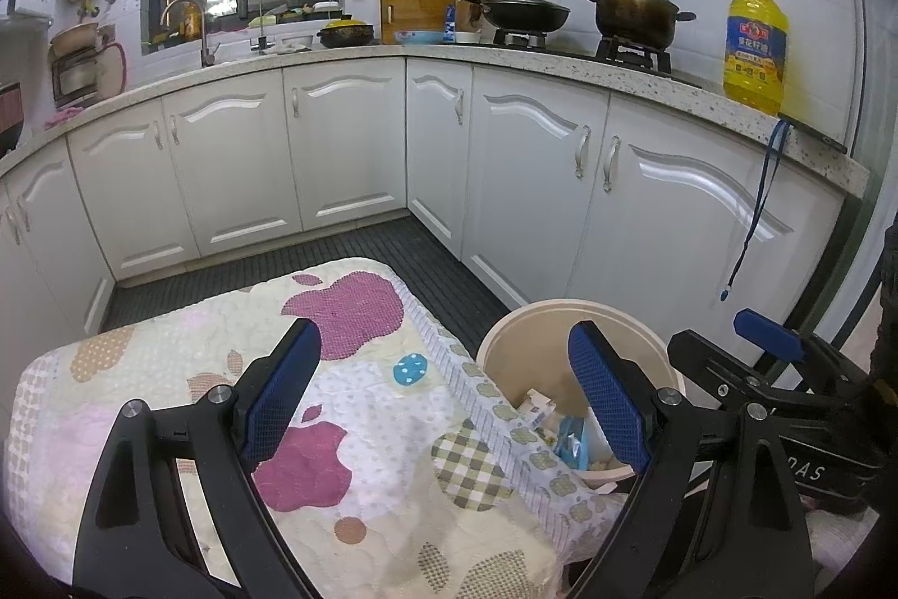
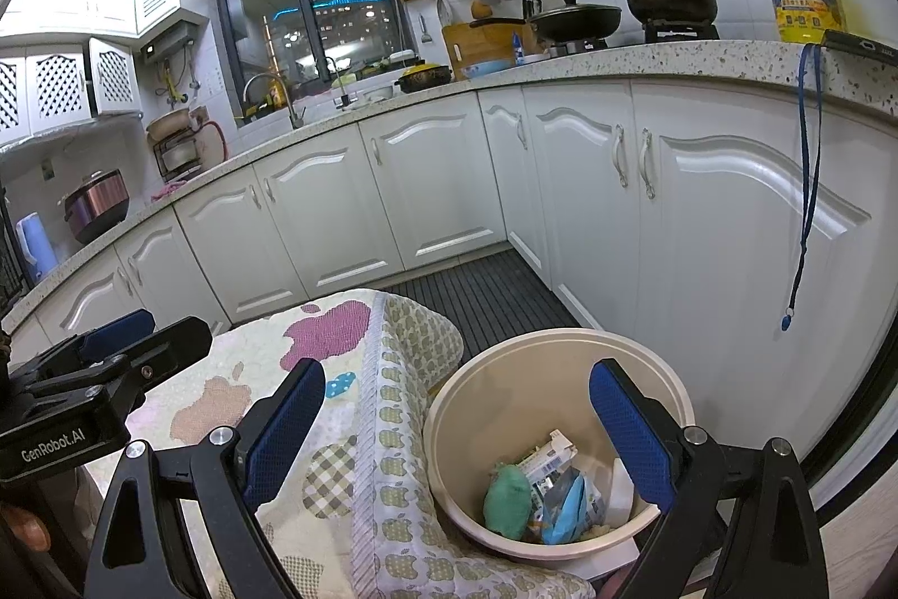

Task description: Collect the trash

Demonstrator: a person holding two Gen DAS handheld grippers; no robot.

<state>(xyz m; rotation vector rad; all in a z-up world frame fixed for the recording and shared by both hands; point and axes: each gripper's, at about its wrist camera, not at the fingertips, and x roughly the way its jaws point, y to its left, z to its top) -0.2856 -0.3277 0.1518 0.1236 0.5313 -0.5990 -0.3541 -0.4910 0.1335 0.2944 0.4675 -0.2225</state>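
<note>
A beige round bin (image 2: 561, 357) stands on the floor beside a small table under a quilted apple-print cloth (image 2: 264, 363). Inside it lie a green crumpled wad (image 2: 508, 492), a blue wrapper (image 2: 569, 506) and a white carton (image 2: 547, 458). My right gripper (image 2: 457, 436) hangs open over the bin's near rim with nothing between its fingers. My left gripper (image 1: 443, 394) is open above the cloth's (image 1: 348, 408) right edge, also with nothing in it; the bin (image 1: 522, 341) shows past its right finger (image 1: 609, 399). Each gripper appears at the side of the other's view.
White lower cabinets (image 1: 348, 150) wrap around the corner under a speckled counter (image 1: 645, 74). On the counter are pots on a stove (image 1: 634, 15), a yellow oil bottle (image 1: 755, 49) and a sink tap (image 1: 191, 21). A blue lanyard (image 2: 805, 183) hangs off the counter edge. Dark slatted floor (image 2: 488, 290) lies behind the table.
</note>
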